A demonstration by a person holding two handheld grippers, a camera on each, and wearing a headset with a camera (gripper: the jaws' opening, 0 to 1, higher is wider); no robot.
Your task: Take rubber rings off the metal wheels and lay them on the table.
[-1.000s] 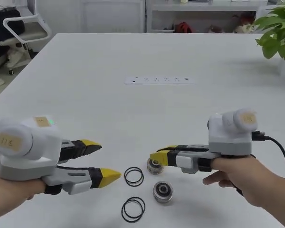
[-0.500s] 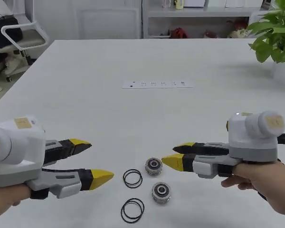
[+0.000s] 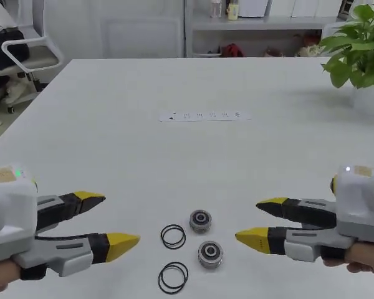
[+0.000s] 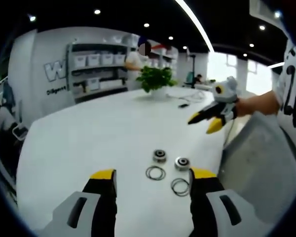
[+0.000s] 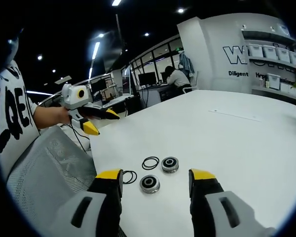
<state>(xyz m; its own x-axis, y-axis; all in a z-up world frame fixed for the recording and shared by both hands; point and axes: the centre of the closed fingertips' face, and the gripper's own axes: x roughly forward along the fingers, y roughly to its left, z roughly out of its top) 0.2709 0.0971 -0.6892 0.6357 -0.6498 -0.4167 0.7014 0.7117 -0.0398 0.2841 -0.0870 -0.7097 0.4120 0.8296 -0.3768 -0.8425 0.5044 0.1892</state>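
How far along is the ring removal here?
Done: a far ring pile and a near ring pile lie on the table beside the far wheel and near wheel. In hand: nothing; the left gripper and right gripper are both open, either side of the parts. Left: whether any ring remains on a wheel is too small to tell.

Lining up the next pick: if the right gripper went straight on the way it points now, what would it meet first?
Probably the nearer metal wheel, lying on the table in line with the gap between the open jaws of the right gripper. Height is unclear, so it might pass over.
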